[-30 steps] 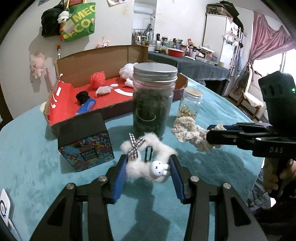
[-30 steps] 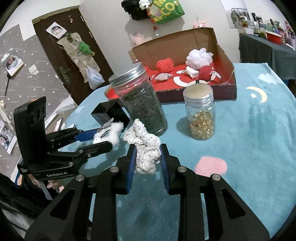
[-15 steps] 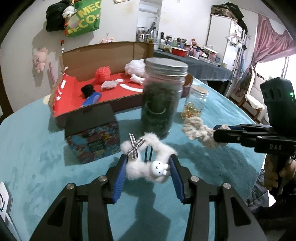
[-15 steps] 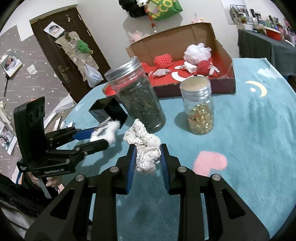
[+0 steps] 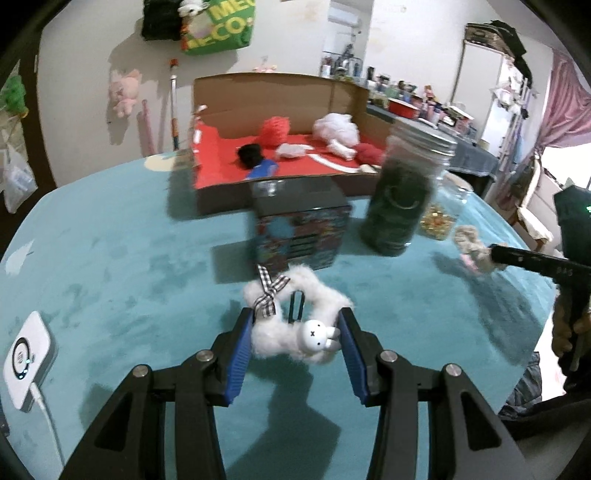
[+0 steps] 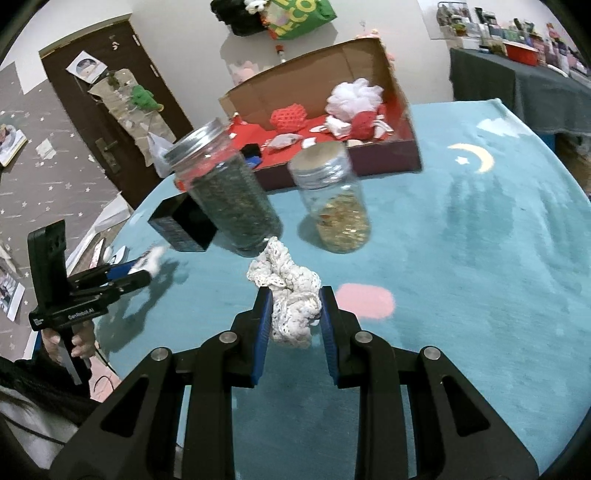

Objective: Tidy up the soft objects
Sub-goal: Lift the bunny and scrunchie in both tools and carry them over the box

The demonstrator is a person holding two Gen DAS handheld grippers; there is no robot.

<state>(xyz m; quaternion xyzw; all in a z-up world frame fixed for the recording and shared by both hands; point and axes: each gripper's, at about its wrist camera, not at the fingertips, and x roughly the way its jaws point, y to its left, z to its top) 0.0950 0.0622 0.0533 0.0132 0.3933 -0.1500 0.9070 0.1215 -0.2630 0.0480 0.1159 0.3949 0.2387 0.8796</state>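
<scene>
- Left gripper (image 5: 295, 341): angled down over the table, blue pads clamped on a white fluffy scrunchie (image 5: 295, 325) bearing a checked bow and a small rabbit head; the scrunchie is held clear above the cloth, in front of a patterned box (image 5: 301, 232).
- Right gripper (image 6: 294, 319): angled down likewise, jaws narrow and pressed on a cream crocheted scrunchie (image 6: 288, 295), held above the cloth just before the jars.
- A hand grips each tool's handle; the left tool's body reads "GenRobot.AI" in the right wrist view. Lettering on the right tool is too blurred to read.
- Green bag (image 5: 218, 26) on the wall: partial letters "ME" and "CO" legible.
- Surface: round table under a teal cloth (image 6: 480, 258) printed with a yellow moon, a star and a pink patch.
- On it: a tall metal-lidded jar of dark contents (image 6: 229, 195), a smaller jar of golden pieces (image 6: 334, 206), and an open cardboard box (image 5: 266, 122) with red lining, holding a white mesh puff, red knitted items and a black item.
- A white device (image 5: 26, 360) with a cable lies at the cloth's left edge.
- Room: dark door, pink curtain, cluttered side table.
</scene>
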